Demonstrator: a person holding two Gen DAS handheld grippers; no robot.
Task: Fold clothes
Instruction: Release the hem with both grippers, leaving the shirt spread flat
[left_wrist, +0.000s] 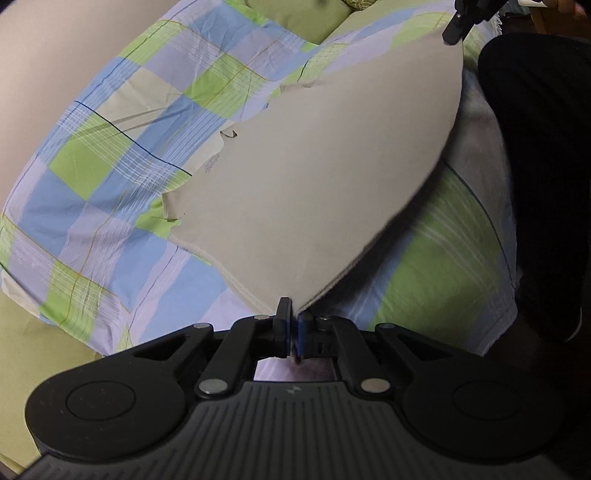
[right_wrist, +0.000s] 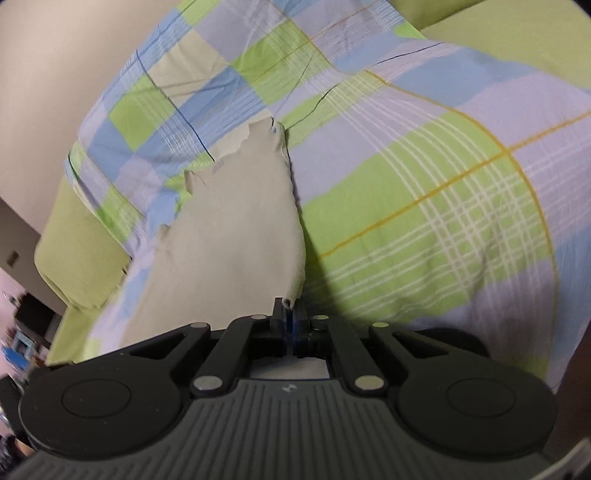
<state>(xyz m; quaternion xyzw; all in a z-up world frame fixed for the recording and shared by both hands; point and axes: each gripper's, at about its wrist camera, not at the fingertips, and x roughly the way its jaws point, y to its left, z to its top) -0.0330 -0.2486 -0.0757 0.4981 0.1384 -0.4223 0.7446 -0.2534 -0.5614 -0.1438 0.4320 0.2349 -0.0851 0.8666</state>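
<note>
left hand-held gripper (left_wrist: 291, 325) and right hand-held gripper (right_wrist: 290, 314) each pinch a beige garment (left_wrist: 314, 177) corner above the checked bedsheet (left_wrist: 110, 155).

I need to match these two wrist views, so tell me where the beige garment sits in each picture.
Left wrist view: the beige garment fills the centre, running from the left gripper, shut on its corner, up to the right gripper at top right.
Right wrist view: it lies centre-left, rising from the right gripper.
Shared landmark: the checked bedsheet beneath.
</note>
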